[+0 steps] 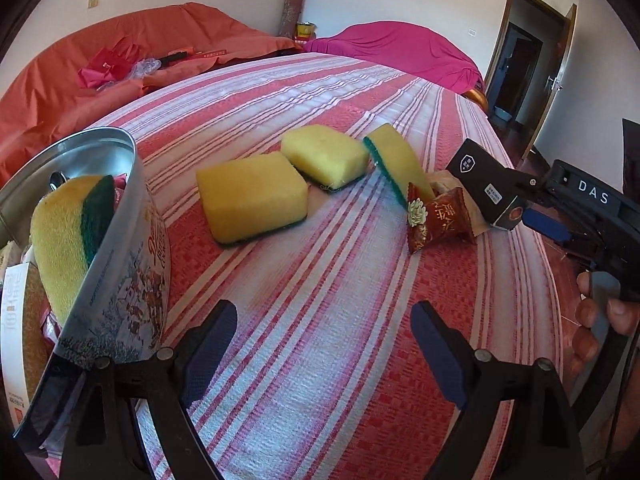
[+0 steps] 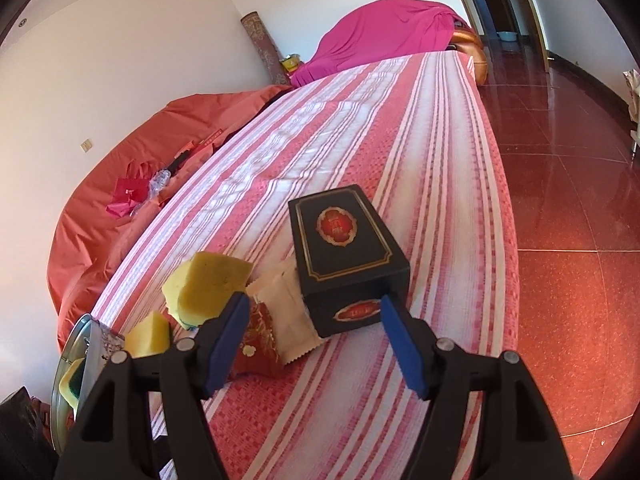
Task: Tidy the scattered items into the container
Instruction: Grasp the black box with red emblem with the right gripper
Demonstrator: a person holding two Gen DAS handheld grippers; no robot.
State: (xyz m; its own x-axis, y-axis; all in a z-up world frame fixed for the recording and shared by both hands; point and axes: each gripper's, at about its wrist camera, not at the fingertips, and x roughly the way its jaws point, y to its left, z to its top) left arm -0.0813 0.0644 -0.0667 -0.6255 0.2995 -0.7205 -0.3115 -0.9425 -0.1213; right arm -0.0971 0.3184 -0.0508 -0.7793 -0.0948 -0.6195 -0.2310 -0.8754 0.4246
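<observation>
A round metal tin [image 1: 132, 240] stands at the left on the striped bedcover with a yellow-green sponge [image 1: 68, 232] leaning inside it. Two sponges [image 1: 252, 196] [image 1: 324, 156] lie flat mid-bed, and a third sponge [image 1: 396, 164] leans on edge. Beside it is a red candy packet [image 1: 436, 220]. My left gripper [image 1: 324, 328] is open over bare cover, with nothing between its fingers. My right gripper [image 2: 314, 316] is open. The near end of a black box [image 2: 344, 248] sits between its fingertips, close to the right pad and apart from the left one. The box rests on a white packet [image 2: 288, 312].
The bed's right edge drops to a glossy red tile floor [image 2: 560, 200]. Orange-covered furniture [image 1: 120, 48] with red bags [image 1: 108, 68] lies beyond the bed, and a pink-covered piece [image 1: 400, 52] stands by the open door [image 1: 520, 64]. A hand [image 1: 600, 312] holds the right gripper's handle.
</observation>
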